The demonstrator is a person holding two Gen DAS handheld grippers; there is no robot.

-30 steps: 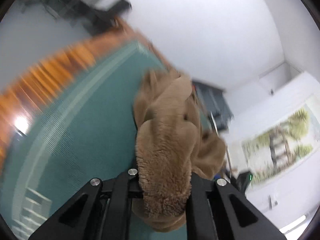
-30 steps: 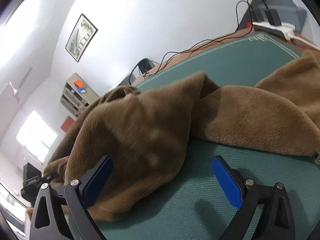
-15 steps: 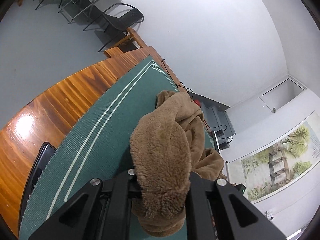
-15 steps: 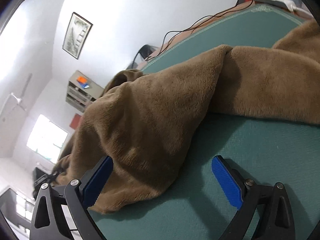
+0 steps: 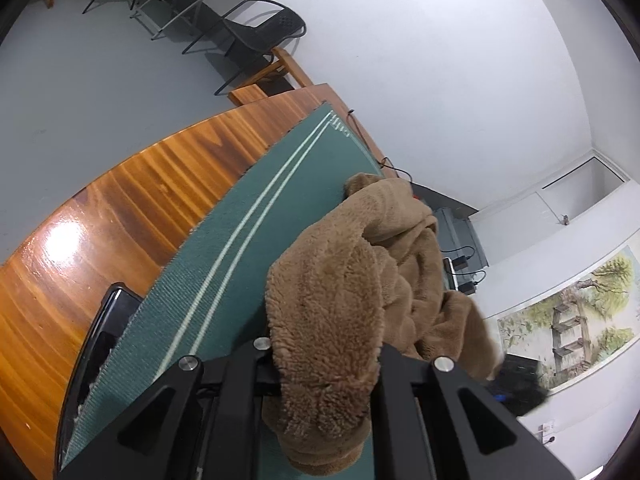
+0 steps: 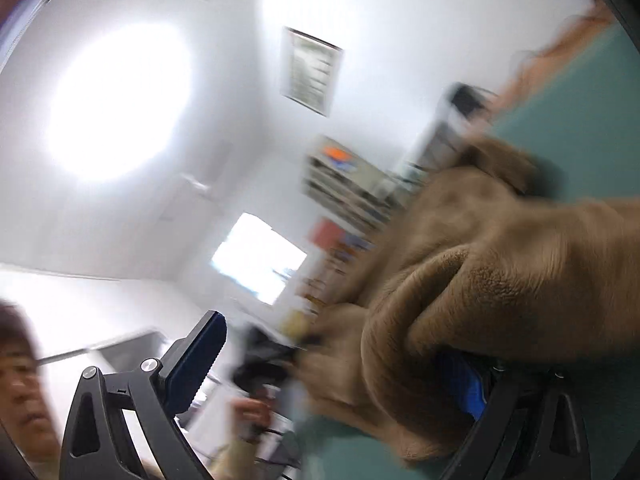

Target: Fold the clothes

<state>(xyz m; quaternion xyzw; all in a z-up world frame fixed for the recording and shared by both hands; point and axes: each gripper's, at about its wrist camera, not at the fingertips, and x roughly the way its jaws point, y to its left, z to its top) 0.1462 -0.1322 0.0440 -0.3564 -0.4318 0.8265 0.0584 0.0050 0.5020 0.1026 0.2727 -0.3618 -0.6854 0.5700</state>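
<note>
A brown fleece garment (image 5: 332, 312) hangs in a bunched fold from my left gripper (image 5: 326, 364), which is shut on it above the green mat (image 5: 248, 216). The rest of the garment trails away in a heap toward the mat's far side. In the blurred right wrist view the same garment (image 6: 500, 264) lies draped over the right blue fingertip pad (image 6: 460, 380). My right gripper (image 6: 328, 368) stands open, its left pad (image 6: 196, 356) bare and clear of the cloth.
The mat lies on a glossy wooden table (image 5: 104, 216), with a black phone-like slab (image 5: 100, 340) partly under the mat's near left edge. Cables and a grey device (image 5: 460, 236) sit beyond the garment. A person's hand (image 6: 256, 412) shows past the right gripper.
My right gripper has swung round and tilted up toward the ceiling, and the garment now lies over its right finger. The left gripper still holds the fleece, almost unmoved.
</note>
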